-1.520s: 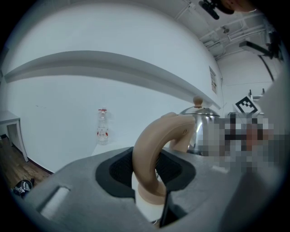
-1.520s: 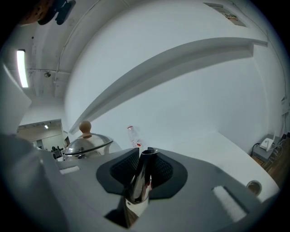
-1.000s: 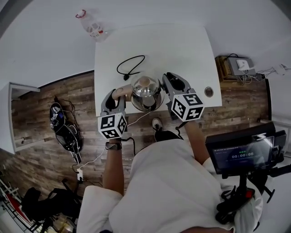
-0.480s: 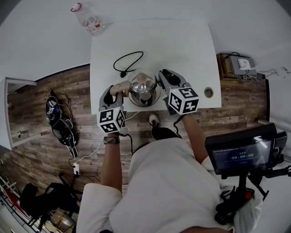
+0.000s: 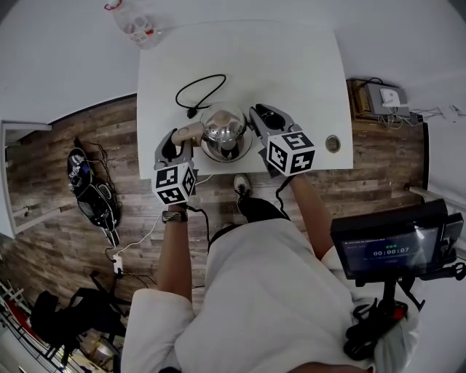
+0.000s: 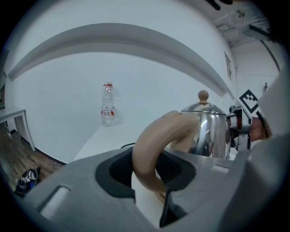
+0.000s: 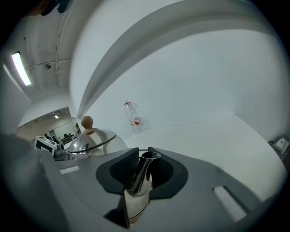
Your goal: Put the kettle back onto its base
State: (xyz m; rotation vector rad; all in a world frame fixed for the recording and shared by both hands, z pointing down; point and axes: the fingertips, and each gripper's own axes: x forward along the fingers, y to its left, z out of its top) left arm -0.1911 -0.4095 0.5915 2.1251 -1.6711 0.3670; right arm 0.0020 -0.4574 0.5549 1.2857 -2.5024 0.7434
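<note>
A shiny steel kettle (image 5: pixel 223 131) with a round lid knob sits low over the near part of the white table (image 5: pixel 291 65). Its beige handle (image 6: pixel 152 145) points left, and my left gripper (image 5: pixel 173 148) is shut on it. The left gripper view shows the handle loop between the pads of the left gripper (image 6: pixel 152 174). My right gripper (image 5: pixel 263 122) is shut on the steel spout (image 7: pixel 145 167), which stands between its pads. The lid (image 7: pixel 93 138) shows to the left in that view. I cannot make out the base; the kettle hides whatever is under it.
A black cord (image 5: pixel 200 91) lies looped on the table behind the kettle. A plastic bottle (image 5: pixel 131 18) stands at the far left corner. A round cable hole (image 5: pixel 333 143) is near the right front edge. A screen on a stand (image 5: pixel 386 248) is at my right.
The kettle has come down toward the table top with both grippers still on it, and has shifted slightly away from me. Both grips look the same.
</note>
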